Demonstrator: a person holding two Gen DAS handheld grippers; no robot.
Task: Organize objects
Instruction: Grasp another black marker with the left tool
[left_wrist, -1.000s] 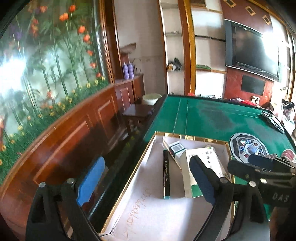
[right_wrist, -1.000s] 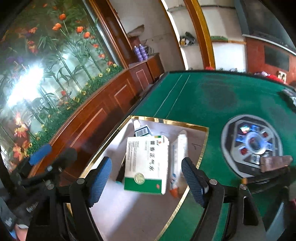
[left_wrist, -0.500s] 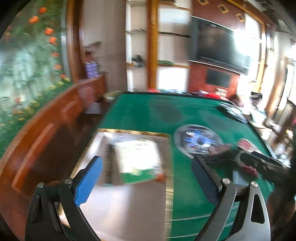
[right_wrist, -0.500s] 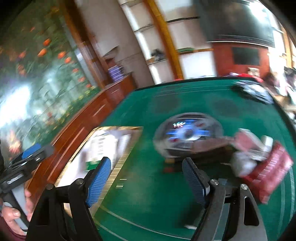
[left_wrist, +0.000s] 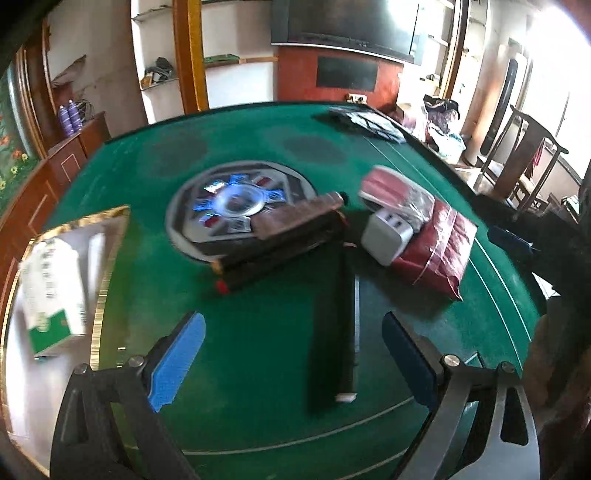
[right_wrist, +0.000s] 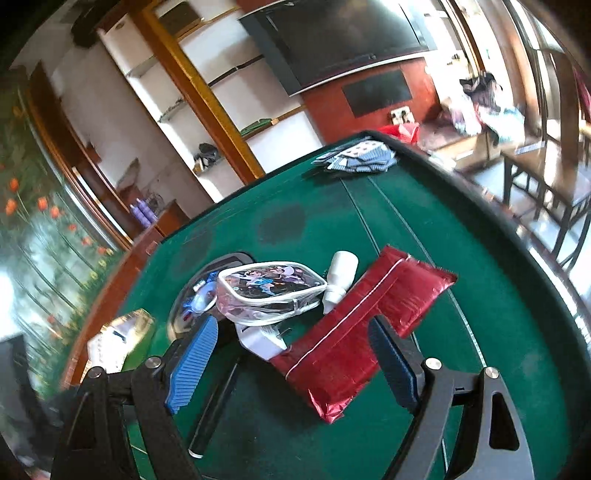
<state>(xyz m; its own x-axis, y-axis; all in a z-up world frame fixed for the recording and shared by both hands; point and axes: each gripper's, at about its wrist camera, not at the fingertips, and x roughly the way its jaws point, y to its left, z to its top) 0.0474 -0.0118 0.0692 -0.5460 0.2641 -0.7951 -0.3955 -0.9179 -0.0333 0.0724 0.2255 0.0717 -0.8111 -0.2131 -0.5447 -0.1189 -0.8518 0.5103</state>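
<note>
Fingers: both grippers' jaws wide apart, holding nothing; right gripper (right_wrist: 291, 360) just opened further.
Left gripper (left_wrist: 293, 356): above a dark pen (left_wrist: 341, 321), probably.
Red pouch (right_wrist: 364, 328): below right gripper.

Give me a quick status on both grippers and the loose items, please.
Left gripper open, empty, over black pen. Right gripper open, empty, jaws just widened, over red pouch. Nothing blocking.

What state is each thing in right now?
left gripper: open, empty
right gripper: open, jaws just widened, empty
red pouch: flat on felt
cartoon pouch: zipped
white bottle: lying down
medicine box: in tray
</note>
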